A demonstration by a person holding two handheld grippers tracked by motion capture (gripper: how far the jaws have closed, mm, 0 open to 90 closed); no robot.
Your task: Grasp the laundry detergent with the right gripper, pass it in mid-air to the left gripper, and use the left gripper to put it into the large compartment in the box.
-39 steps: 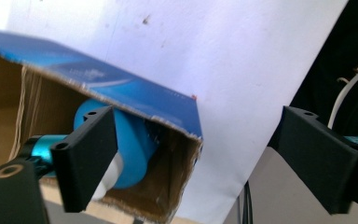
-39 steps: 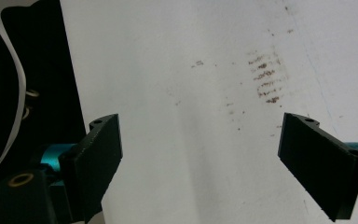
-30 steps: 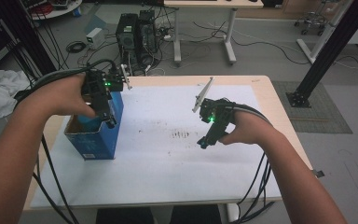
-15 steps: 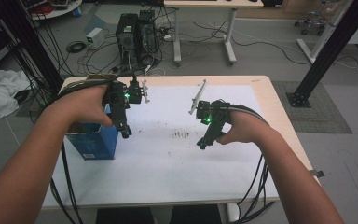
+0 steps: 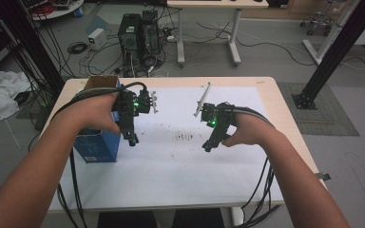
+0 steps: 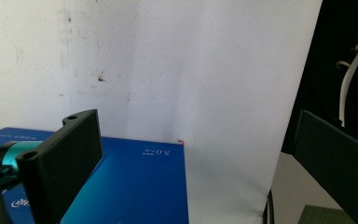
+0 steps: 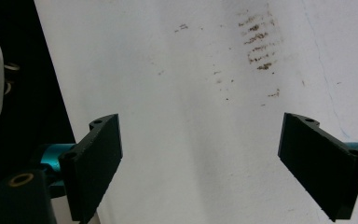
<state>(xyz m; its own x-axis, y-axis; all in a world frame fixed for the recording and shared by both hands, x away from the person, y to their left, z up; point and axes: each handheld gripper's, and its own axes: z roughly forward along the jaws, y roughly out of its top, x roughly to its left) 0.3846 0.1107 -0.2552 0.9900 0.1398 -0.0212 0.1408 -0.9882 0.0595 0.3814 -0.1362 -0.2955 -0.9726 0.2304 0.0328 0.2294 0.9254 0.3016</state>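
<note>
One white sheet [image 5: 171,156], seemingly paper, covers table [image 5: 271,99].

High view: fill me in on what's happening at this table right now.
A person holds a two-jaw gripper in each hand over a table covered with a white sheet. The left gripper hangs beside a blue box at the table's left edge, jaws open and empty. The right gripper hovers near a patch of dark smudges mid-sheet, also open and empty. Neither is gripping anything.
</note>
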